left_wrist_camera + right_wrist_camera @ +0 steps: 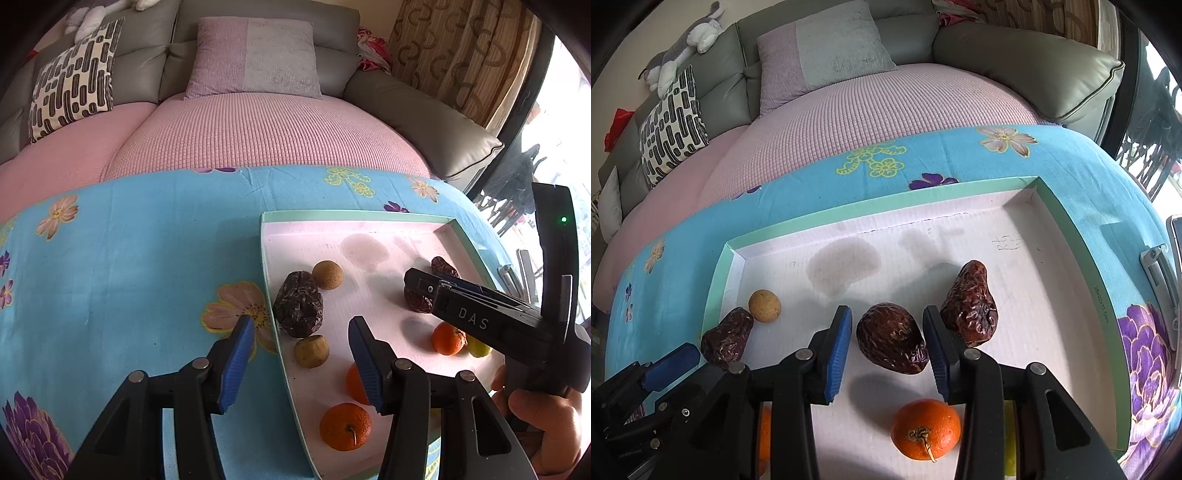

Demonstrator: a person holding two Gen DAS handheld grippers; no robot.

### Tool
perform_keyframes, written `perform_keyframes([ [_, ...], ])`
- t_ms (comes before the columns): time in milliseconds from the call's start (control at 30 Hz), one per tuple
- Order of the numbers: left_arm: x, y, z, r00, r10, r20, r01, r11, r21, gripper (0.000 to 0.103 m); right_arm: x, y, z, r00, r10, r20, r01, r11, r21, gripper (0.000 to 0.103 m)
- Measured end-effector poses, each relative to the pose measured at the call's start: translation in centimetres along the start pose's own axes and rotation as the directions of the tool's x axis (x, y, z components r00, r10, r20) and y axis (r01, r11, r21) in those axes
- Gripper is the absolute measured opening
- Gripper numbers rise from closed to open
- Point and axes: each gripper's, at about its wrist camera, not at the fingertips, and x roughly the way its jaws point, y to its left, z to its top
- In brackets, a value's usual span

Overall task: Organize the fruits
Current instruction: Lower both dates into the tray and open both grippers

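Floral tablecloth (923, 155) | date (890, 343) between spread right tongs (886, 350) | untouched

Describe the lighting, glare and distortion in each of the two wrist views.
Left wrist view: daylight from the window at right is blown out white; fisheye bends the tray rim and darkens the corners. Right wrist view: even, soft light; faint shadows lie under the dates and the orange; the tablecloth edge curves strongly; all stays sharp.

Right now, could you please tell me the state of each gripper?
Left gripper: open, holding nothing, above the tray's left rim.
Right gripper: open, pads astride a date, not pressing it.
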Motion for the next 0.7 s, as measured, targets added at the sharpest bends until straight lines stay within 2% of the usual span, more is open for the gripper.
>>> perform_keyframes([
  [167,-0.9,2.4,-0.1,0.997,0.078,0.013,-0.077,0.995,-0.069,0.079,-1.1,0.6,0.0,1.0,-0.004,0.016,0.004,1.0,-0.01,0.051],
  [300,-0.5,4.9,-0.4,0.984,0.178,-0.006,-0.177,0.976,-0.124,0.101,-1.6,1.8,-0.2,1.0,-0.003,0.014,0.003,0.999,-0.043,0.061],
  [333,-0.4,5.4,-0.4,0.979,0.204,-0.013,-0.203,0.97,-0.133,0.103,-1.6,2.0,-0.1,1.0,-0.009,0.013,0.01,0.999,-0.048,0.077],
  [400,-0.3,6.6,-0.7,0.971,0.238,-0.024,-0.239,0.959,-0.15,0.103,-1.6,2.4,-0.2,1.0,-0.012,0.014,0.013,0.998,-0.061,0.087],
  [600,-0.4,8.7,-1.1,0.955,0.296,-0.006,-0.291,0.936,-0.199,0.103,-1.6,3.1,-0.5,0.999,-0.036,0.021,0.038,0.996,-0.077,0.092],
  [700,0.3,9.3,-1.3,0.955,0.295,-0.03,-0.295,0.934,-0.201,0.103,-1.7,3.1,-0.6,0.999,-0.044,0.026,0.046,0.997,-0.067,0.092],
])
